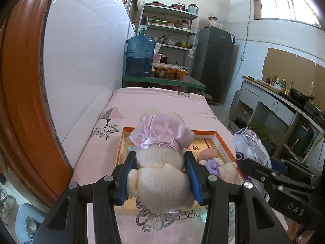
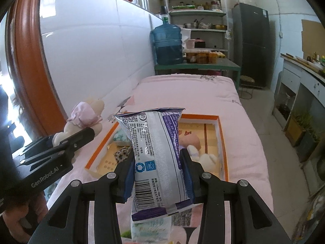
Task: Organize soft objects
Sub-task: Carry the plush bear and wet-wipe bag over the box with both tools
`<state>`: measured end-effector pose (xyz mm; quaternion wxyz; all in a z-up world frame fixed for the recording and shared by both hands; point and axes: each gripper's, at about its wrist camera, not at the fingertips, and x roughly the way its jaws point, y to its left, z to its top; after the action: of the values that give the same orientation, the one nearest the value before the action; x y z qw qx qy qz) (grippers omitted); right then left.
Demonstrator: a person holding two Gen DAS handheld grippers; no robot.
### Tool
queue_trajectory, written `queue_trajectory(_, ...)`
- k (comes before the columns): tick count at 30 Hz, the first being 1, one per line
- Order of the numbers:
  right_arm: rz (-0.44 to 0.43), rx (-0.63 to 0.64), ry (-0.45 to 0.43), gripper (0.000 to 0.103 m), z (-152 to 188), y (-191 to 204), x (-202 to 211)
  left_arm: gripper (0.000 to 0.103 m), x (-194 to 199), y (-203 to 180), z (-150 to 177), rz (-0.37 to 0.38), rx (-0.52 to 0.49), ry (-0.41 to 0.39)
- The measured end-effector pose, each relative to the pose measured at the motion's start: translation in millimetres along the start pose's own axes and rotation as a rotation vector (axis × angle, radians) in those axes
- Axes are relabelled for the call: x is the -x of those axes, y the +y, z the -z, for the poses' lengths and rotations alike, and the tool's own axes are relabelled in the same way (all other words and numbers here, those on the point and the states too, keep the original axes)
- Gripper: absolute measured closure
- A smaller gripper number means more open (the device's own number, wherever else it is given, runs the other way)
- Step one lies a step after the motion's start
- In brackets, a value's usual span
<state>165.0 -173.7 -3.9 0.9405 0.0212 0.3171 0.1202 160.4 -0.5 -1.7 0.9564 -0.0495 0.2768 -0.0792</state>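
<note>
My left gripper [image 1: 159, 160] is shut on a cream plush toy in a pink dress [image 1: 160, 162], held above the orange-rimmed box [image 1: 223, 142] on the pink bed. The toy also shows in the right wrist view [image 2: 85, 118], with the left gripper [image 2: 59, 140] beside the box's left edge. My right gripper [image 2: 157, 162] is shut on a white and purple soft pack [image 2: 158, 150], held over the box [image 2: 222, 142]. The pack shows at the right of the left wrist view [image 1: 251, 146]. A small plush doll [image 1: 213, 160] lies inside the box [image 2: 195, 144].
The pink bed cover [image 1: 158, 99] runs along a white wall. Beyond it a green table [image 1: 162, 80] carries a blue water jug [image 1: 140, 57] and jars. Shelves and a dark fridge [image 1: 215, 61] stand behind. A counter [image 1: 274, 101] lines the right side. More soft packs lie in the box [image 2: 121, 140].
</note>
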Motion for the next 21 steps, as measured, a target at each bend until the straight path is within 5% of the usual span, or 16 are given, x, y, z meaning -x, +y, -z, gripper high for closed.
queue_trajectory(21, 0.111, -0.022, 0.067, 0.061, -40.8, -59.9, -72.7, 0.055, -79.3, -13.2, -38.8, 0.06, -0.049, 0.051)
